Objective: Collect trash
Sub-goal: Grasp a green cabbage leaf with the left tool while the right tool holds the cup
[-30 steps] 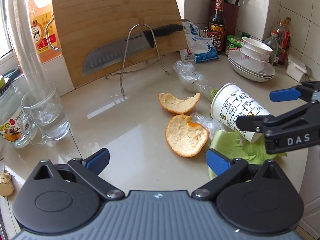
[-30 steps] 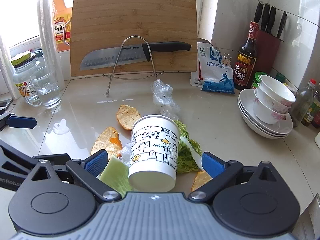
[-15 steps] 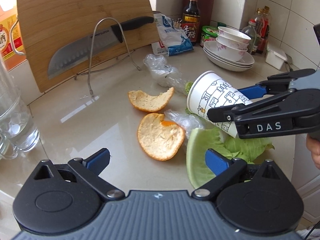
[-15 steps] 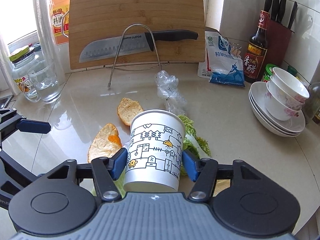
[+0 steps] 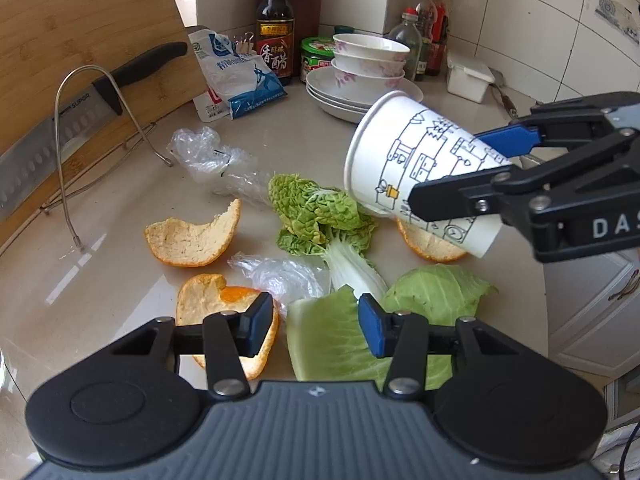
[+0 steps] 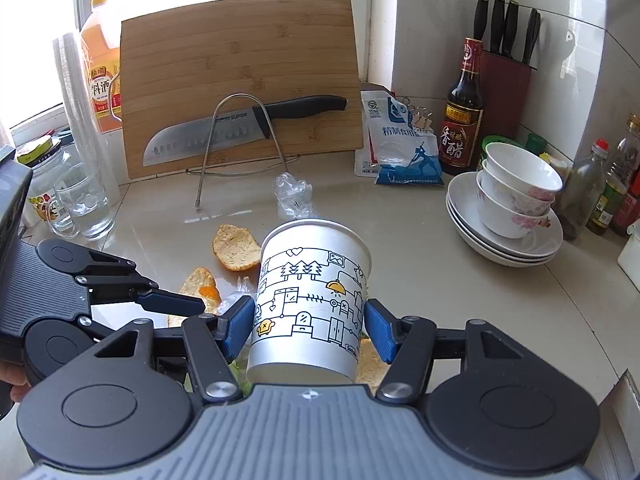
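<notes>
My right gripper (image 6: 310, 322) is shut on a white printed paper cup (image 6: 310, 304) and holds it lifted and tilted above the counter; the cup also shows in the left wrist view (image 5: 420, 172). Below it lie orange peels (image 5: 192, 236) (image 5: 224, 312) (image 5: 432, 244), cabbage leaves (image 5: 320, 216) (image 5: 436, 292) (image 5: 332, 340) and crumpled clear plastic (image 5: 216, 164) (image 5: 280, 276). My left gripper (image 5: 316, 328) is open, low over the near cabbage leaf and orange peel, touching nothing.
A bamboo cutting board (image 6: 240, 76) with a knife (image 6: 224, 136) on a wire rack stands at the back. Stacked bowls and plates (image 6: 516, 208), a vinegar bottle (image 6: 464, 112), a salt bag (image 6: 404, 148), a glass mug (image 6: 86, 204) and a jar surround the trash. The counter edge is at right.
My right gripper has lifted the cup off the counter, uncovering cabbage and a peel. My left gripper has moved right toward the trash and its fingers have narrowed.
</notes>
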A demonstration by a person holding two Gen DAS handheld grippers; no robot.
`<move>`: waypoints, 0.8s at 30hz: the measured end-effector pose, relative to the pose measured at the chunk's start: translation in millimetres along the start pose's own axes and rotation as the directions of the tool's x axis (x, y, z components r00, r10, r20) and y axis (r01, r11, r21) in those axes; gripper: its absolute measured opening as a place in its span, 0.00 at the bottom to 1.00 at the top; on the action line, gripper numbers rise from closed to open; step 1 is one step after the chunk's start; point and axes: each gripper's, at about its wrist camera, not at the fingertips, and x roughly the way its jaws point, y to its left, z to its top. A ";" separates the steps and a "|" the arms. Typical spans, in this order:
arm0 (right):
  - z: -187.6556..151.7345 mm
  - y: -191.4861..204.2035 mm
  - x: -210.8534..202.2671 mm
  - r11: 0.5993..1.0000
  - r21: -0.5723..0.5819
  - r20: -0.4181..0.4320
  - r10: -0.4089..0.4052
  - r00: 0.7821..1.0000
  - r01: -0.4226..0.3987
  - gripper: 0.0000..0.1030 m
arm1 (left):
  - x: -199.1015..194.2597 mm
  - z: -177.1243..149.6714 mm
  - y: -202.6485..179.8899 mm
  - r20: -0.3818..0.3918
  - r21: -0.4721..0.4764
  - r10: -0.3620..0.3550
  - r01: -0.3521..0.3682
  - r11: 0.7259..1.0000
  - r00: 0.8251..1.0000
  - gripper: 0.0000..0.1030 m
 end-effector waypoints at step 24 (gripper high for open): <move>-15.3 -11.6 -20.0 0.998 0.043 0.001 -0.037 0.999 0.037 0.64 | 1.7 2.1 20.4 -0.121 0.100 -0.145 0.157 0.983 0.982 0.13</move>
